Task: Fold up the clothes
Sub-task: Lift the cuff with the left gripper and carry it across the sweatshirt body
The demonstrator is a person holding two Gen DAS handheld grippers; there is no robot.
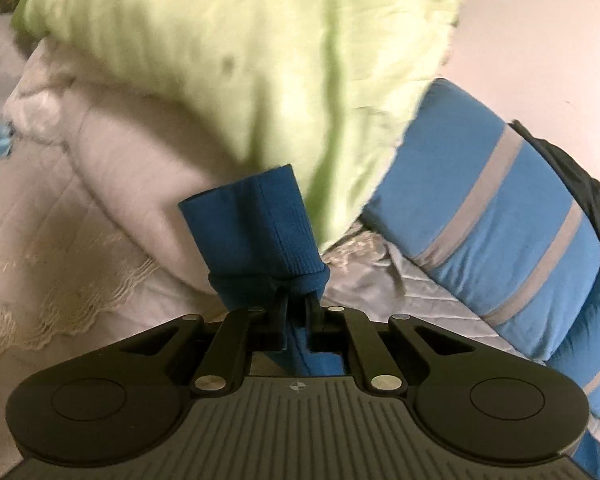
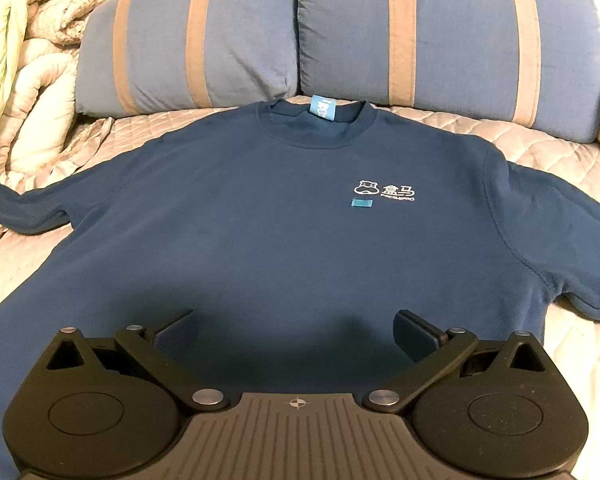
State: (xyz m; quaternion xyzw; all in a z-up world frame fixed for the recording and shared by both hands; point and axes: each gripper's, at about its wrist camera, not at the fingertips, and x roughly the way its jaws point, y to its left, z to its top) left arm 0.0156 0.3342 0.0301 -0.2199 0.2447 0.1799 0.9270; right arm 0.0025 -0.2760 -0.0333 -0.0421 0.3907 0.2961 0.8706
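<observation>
Right gripper: the right gripper (image 2: 296, 332) hangs over the lower body of the sweatshirt (image 2: 284, 232) with its fingers wide apart and nothing between them.
Left gripper: the left gripper (image 1: 298, 312) has its fingers drawn together on the ribbed sleeve cuff (image 1: 256, 232), which stands up ahead of the fingertips while more blue cloth trails back between the linkages.
Sweatshirt: it lies front-up and flat on the quilted bed cover (image 2: 572, 160), directly ahead of the right gripper.
Axis: hem to collar runs straight away from the right gripper; the neck and its label (image 2: 323, 109) point toward the striped pillows (image 2: 440, 40) beyond, with the sleeves spread to either side.
Sleeve risk: the grip looks to sit low on the cuff, so a quick pull may slip it free.
Body risk: judging by the flat lie, dragging the sleeve across without the right gripper pinning the body may bunch or skew the cloth.
Clutter risk: the green quilt (image 1: 236, 48) ahead of the left gripper may snag the sleeve.
</observation>
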